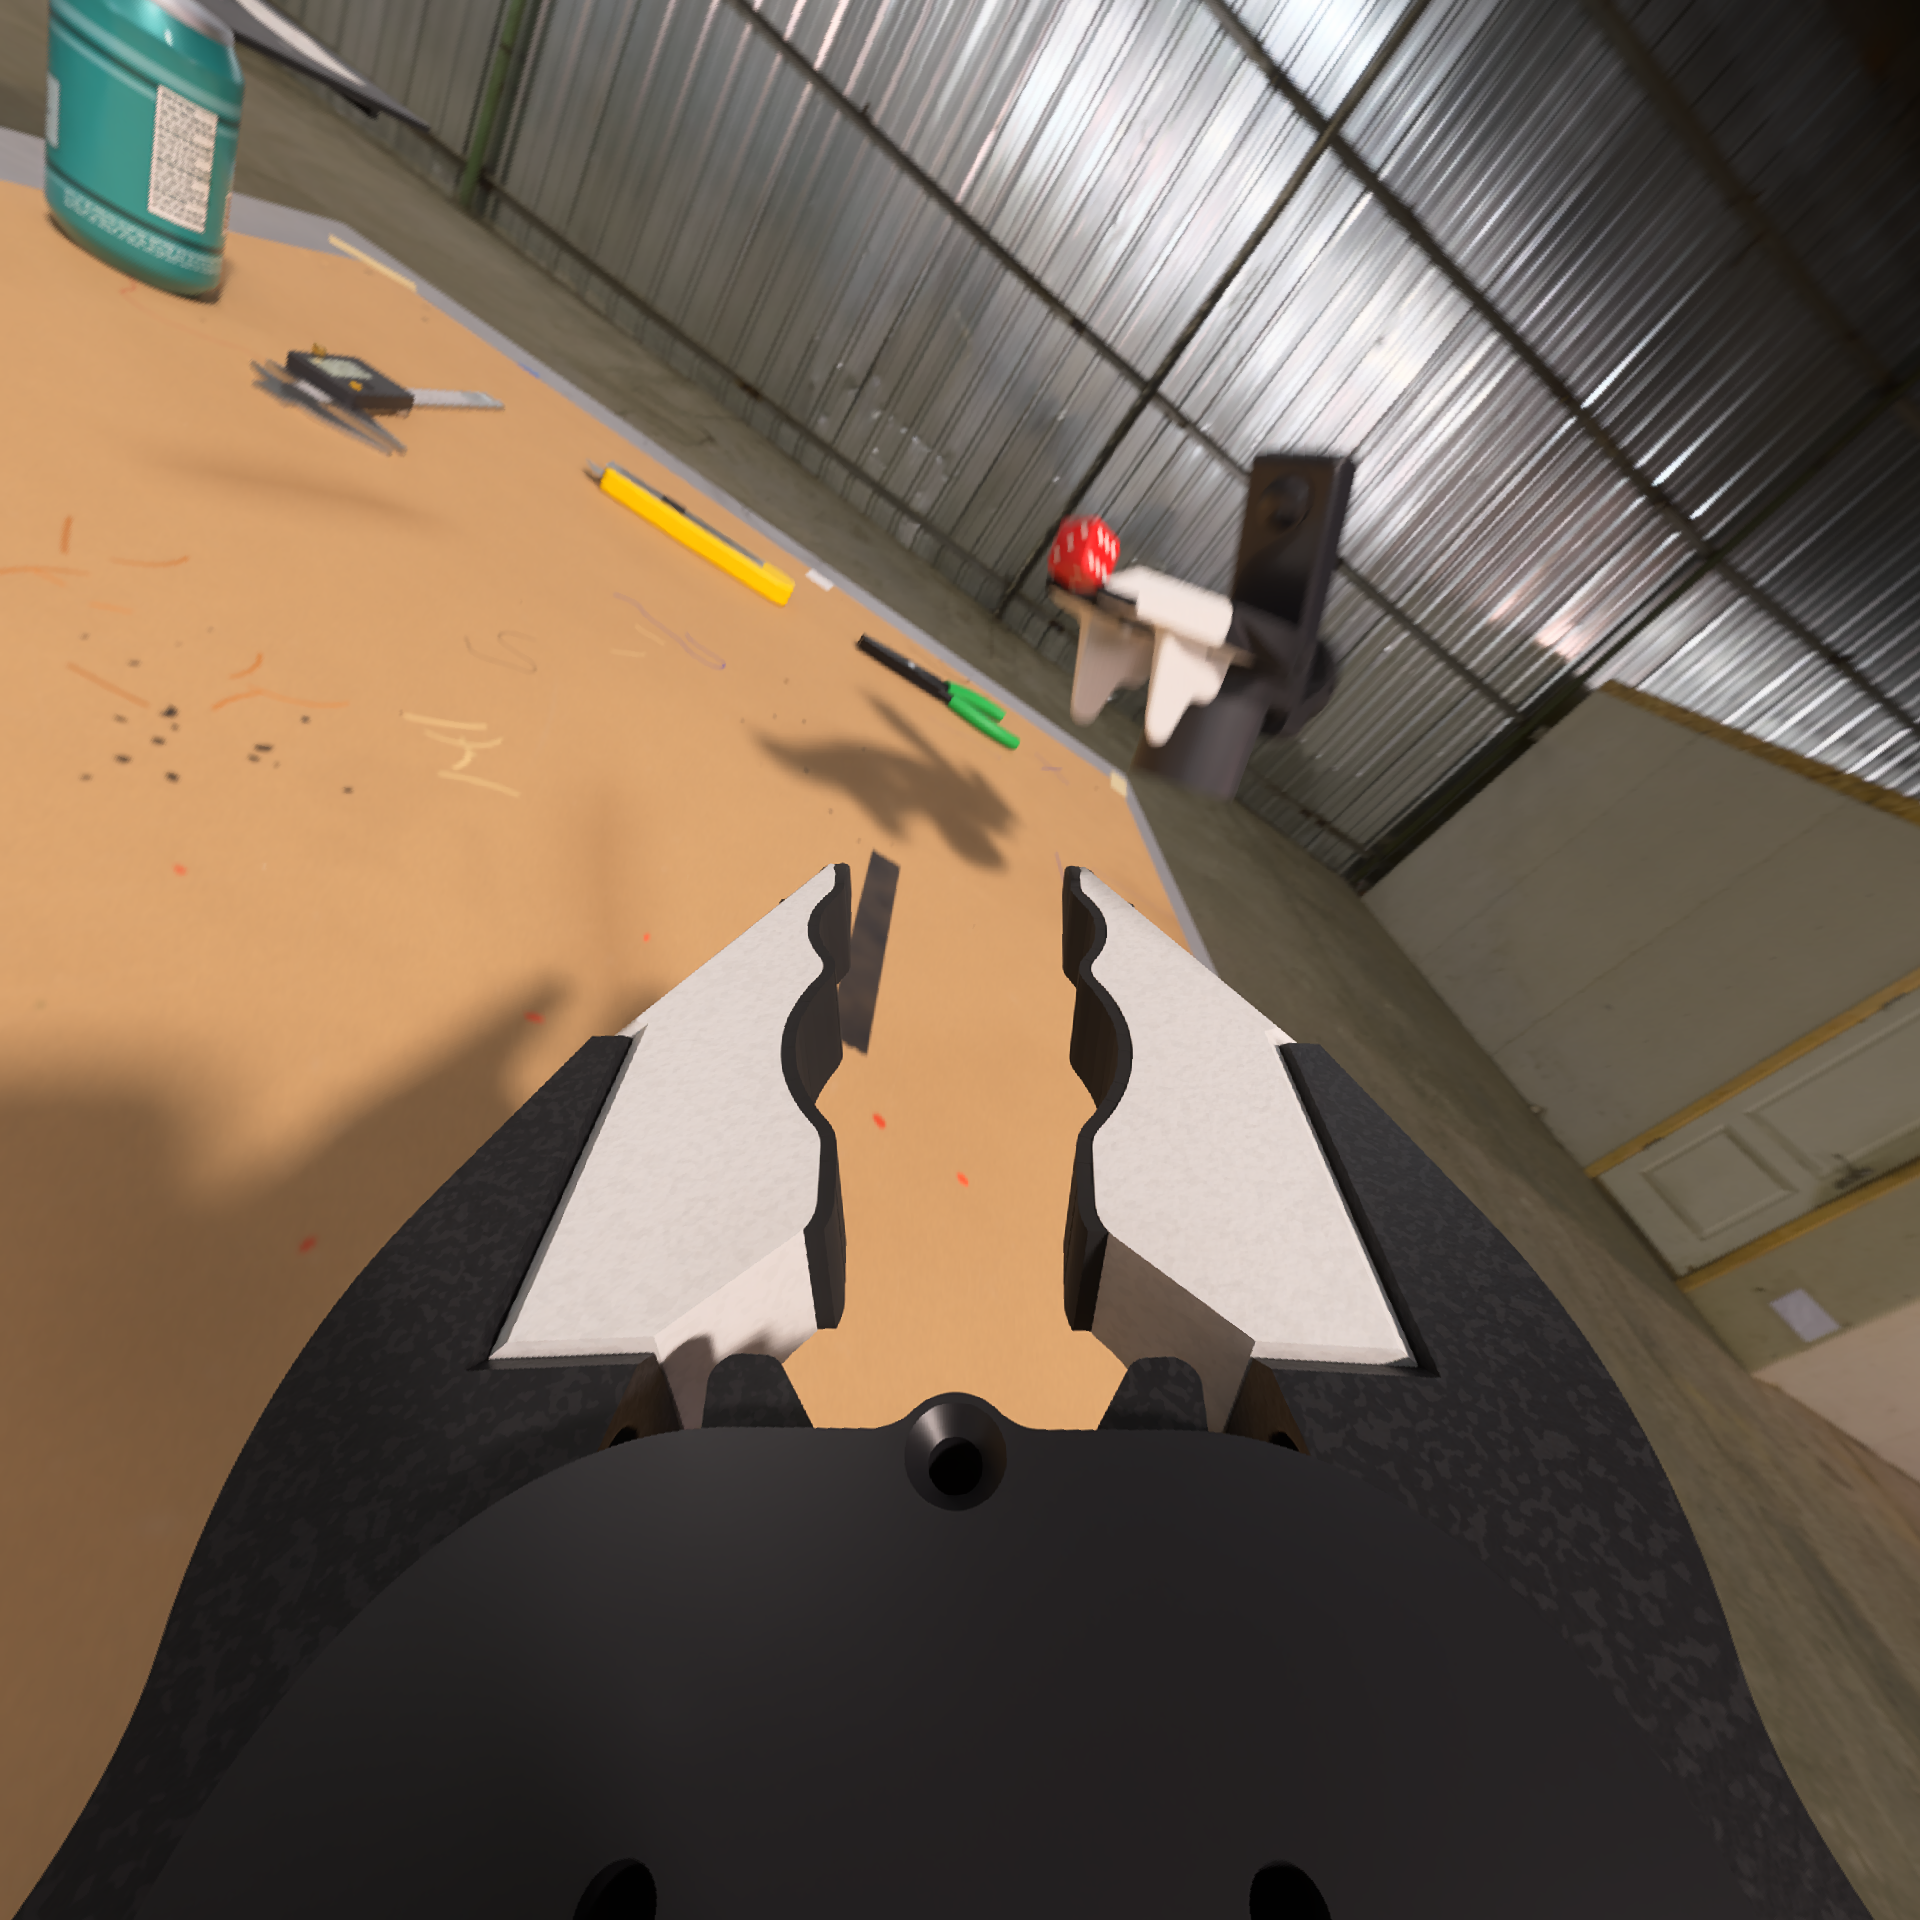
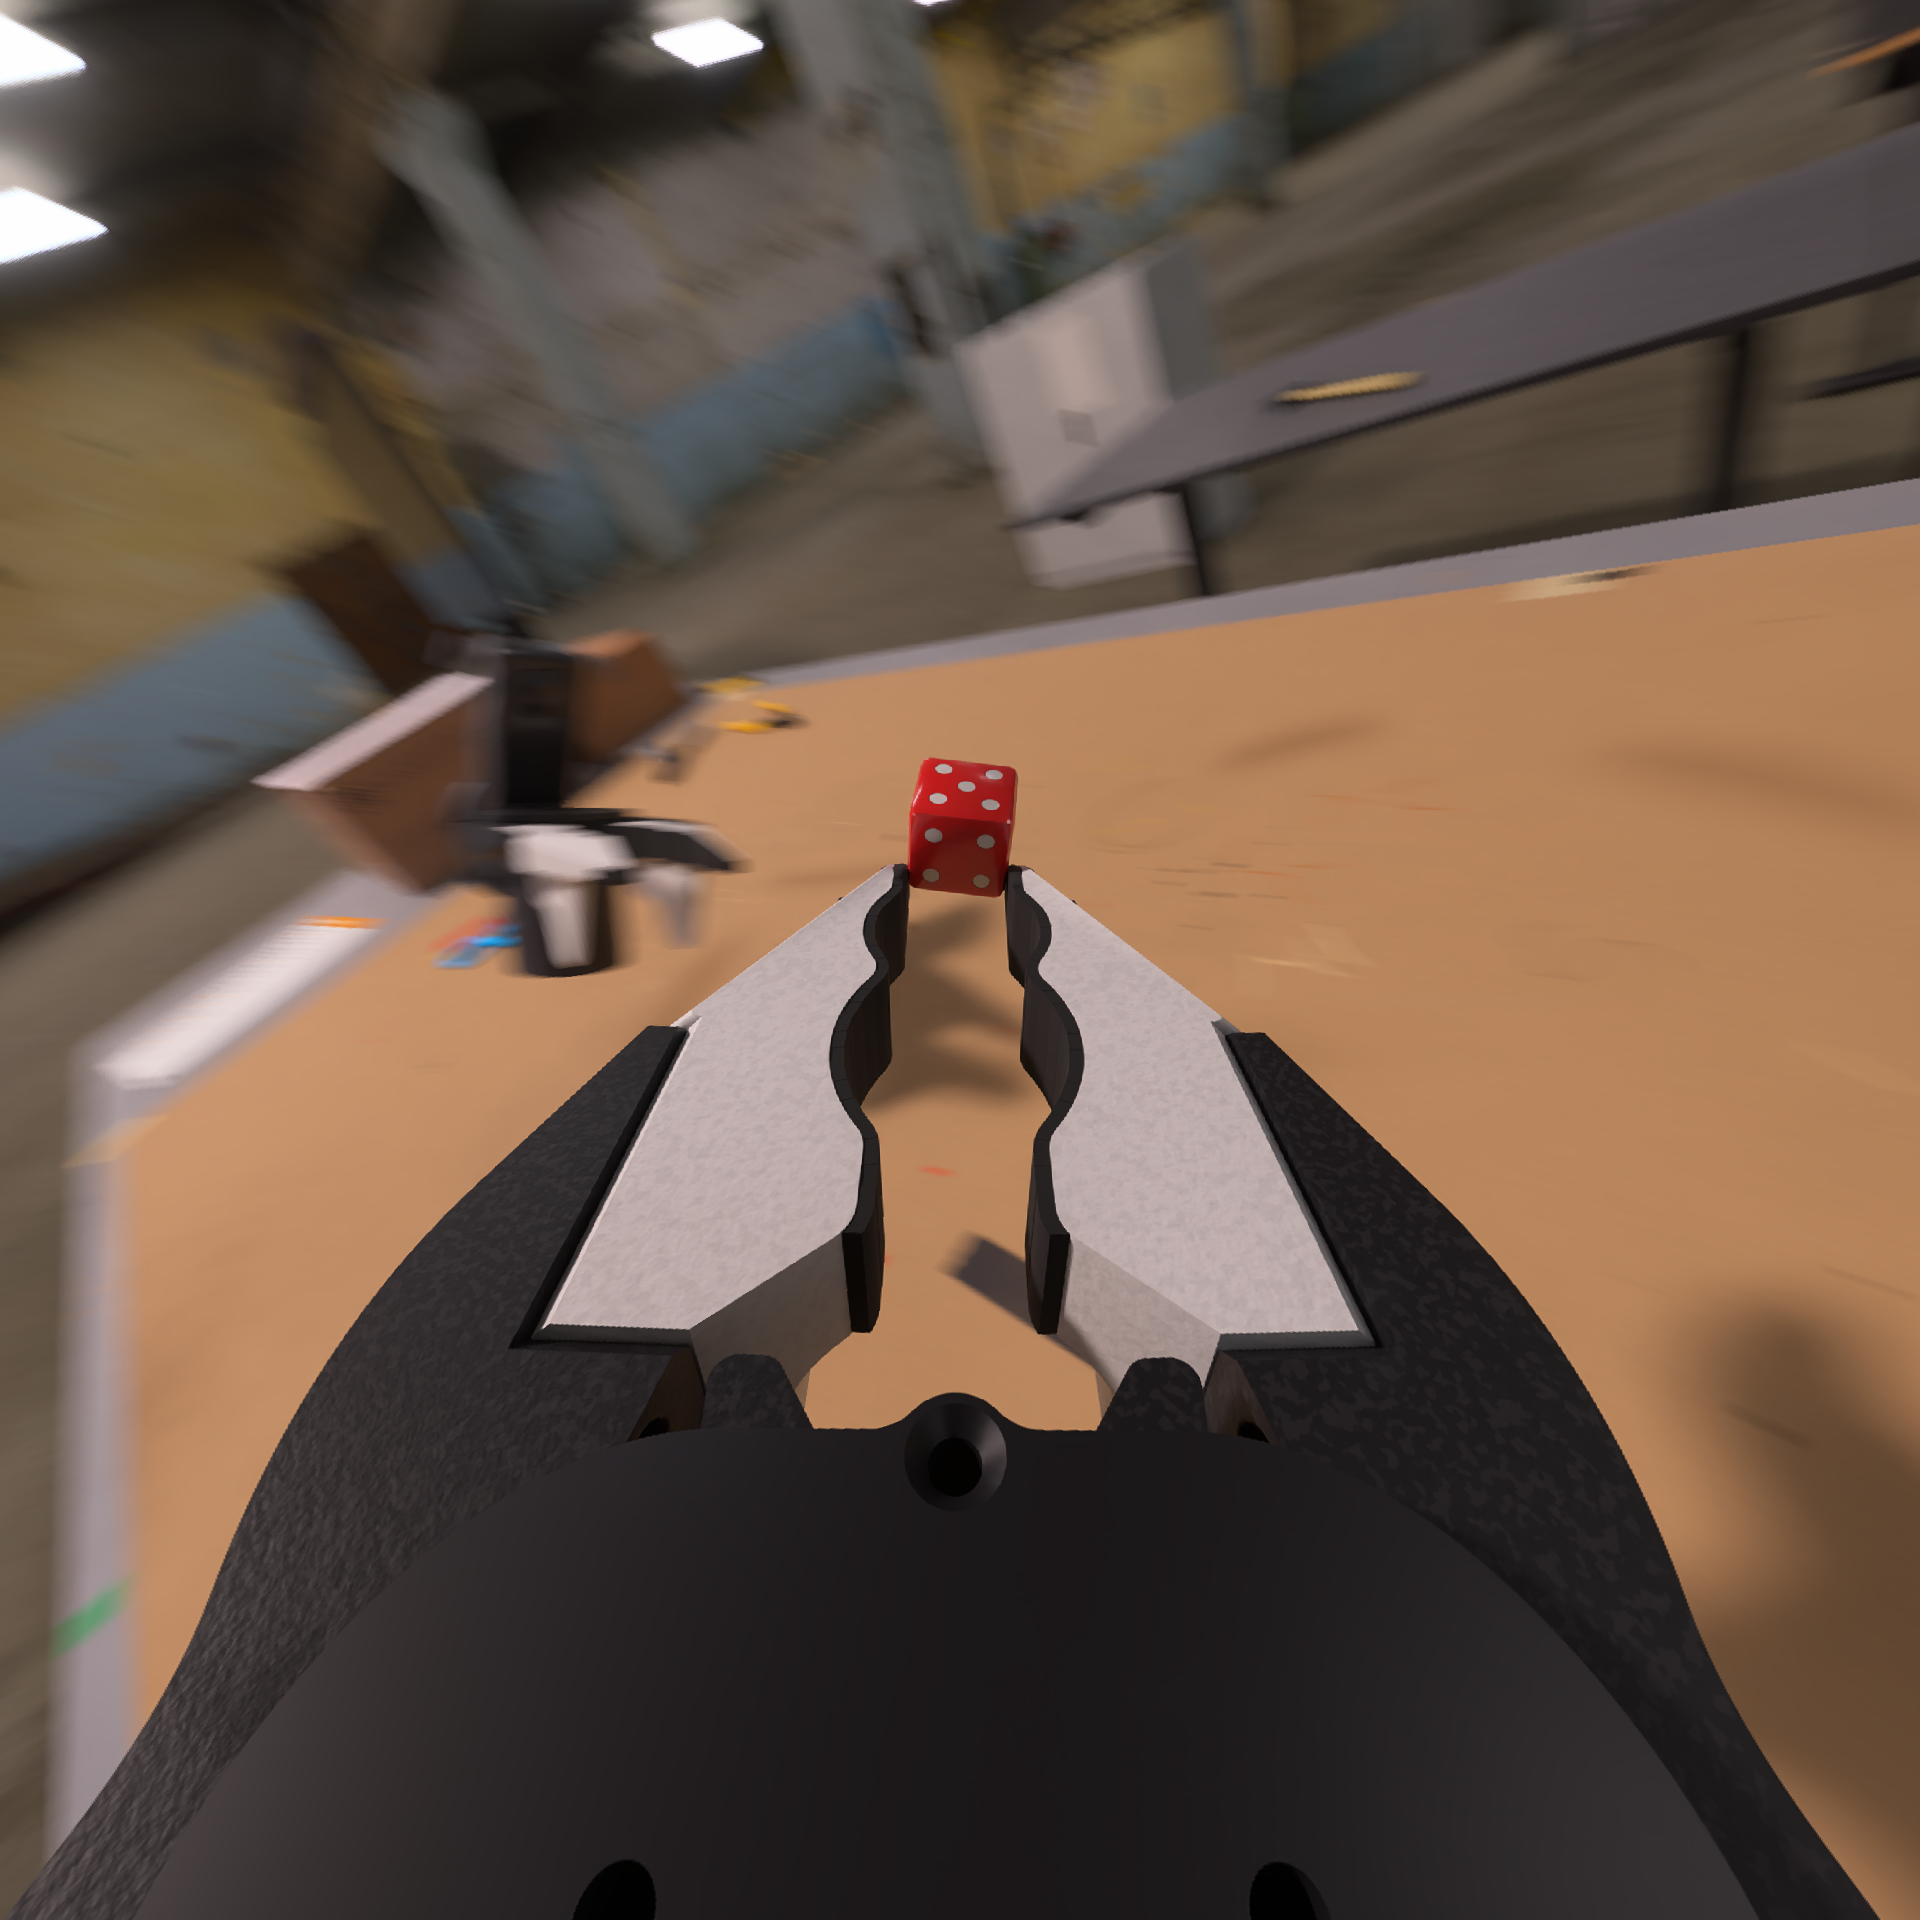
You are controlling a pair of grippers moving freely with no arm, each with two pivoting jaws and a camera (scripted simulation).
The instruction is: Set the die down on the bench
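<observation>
A red die [image 2: 962,826] with white pips is pinched between the tips of my right gripper [image 2: 958,879], held above the tan bench [image 2: 1455,935]. The left wrist view shows the same die [image 1: 1083,554] at the tips of the right gripper [image 1: 1091,608], in the air past the bench's far edge [image 1: 935,665]. My left gripper [image 1: 956,878] is open and empty, low over the bench [image 1: 416,831]. It also shows blurred at the left of the right wrist view [image 2: 623,883].
On the bench lie a teal can [image 1: 140,145], a digital caliper [image 1: 353,384], a yellow utility knife [image 1: 696,535], a black and green marker [image 1: 940,691] and a small grey strip [image 1: 873,951]. A corrugated metal wall stands behind. The right wrist view is motion-blurred.
</observation>
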